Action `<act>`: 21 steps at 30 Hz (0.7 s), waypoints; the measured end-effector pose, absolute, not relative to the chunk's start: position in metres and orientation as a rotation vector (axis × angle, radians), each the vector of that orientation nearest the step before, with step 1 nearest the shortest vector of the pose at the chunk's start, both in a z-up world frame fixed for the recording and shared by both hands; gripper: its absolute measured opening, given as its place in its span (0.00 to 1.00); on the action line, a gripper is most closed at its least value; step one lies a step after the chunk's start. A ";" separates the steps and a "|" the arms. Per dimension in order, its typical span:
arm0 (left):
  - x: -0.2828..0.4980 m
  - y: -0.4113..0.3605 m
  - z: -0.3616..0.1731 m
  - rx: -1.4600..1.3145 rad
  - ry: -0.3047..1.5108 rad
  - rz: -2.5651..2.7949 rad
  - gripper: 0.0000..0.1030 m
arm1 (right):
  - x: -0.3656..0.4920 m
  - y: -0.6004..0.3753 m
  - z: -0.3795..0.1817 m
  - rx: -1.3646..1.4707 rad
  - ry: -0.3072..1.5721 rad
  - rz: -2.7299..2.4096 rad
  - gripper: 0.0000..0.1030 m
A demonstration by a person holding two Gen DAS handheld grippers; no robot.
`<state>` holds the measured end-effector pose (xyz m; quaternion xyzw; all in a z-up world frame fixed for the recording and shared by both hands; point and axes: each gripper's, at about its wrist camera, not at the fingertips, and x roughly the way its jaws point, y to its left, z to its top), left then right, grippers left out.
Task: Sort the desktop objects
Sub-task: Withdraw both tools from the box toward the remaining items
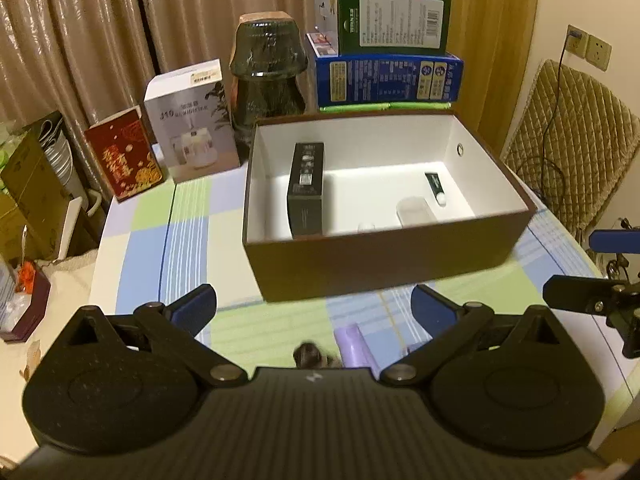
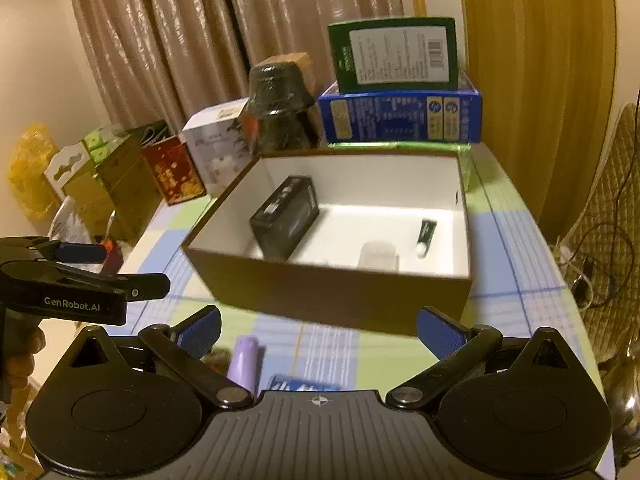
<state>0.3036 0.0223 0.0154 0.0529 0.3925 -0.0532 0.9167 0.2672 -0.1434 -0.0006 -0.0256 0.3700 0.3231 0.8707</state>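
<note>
Left wrist view: we hold the left tongs [image 1: 314, 306] spread wide with nothing between the blue pads, hovering above the near strip of the worktop [image 1: 188, 216].
Box: the brown box [image 1: 384, 256] with the white inside stands open just ahead of us, its near wall facing the tongs.
Already inside: a black carton [image 1: 306, 188] on its edge at the left, a small dark tube [image 1: 435, 187] at the right, and a pale clear piece [image 1: 414, 210] near the front wall; we cannot tell what that piece is.
Left to sort: a lilac cylinder [image 1: 354, 342] lies on the worktop just under our tongs, with a blurred dark thing [image 1: 306, 354] beside it that we cannot identify.
Right wrist view: the right tongs [image 2: 319, 330] are likewise spread and empty, and the left tool [image 2: 80, 284] shows at the left edge with a hand [image 2: 20, 354] on its grip.
Near items: the lilac cylinder lies close to our left pad, and a blue packet [image 2: 304, 384] peeks out beside it, mostly hidden by the tool body.
Doing it well: we judge the cylinder the next pick; we should close across its round side, near the middle, so it does not roll or squirt out.
Placing: we should lift clear of the box's near wall and set it down in the bare floor between carton and tube.
</note>
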 end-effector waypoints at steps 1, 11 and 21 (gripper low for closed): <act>0.298 0.023 0.014 0.107 0.811 -0.108 0.99 | 0.263 -0.145 -0.001 -0.058 0.778 0.678 0.98; 0.234 0.027 -0.015 0.082 0.906 -0.098 0.99 | 0.217 -0.167 -0.020 -0.133 0.817 0.666 0.98; 0.189 0.024 -0.041 0.062 0.993 -0.095 0.99 | 0.190 -0.185 -0.049 -0.148 0.904 0.672 0.98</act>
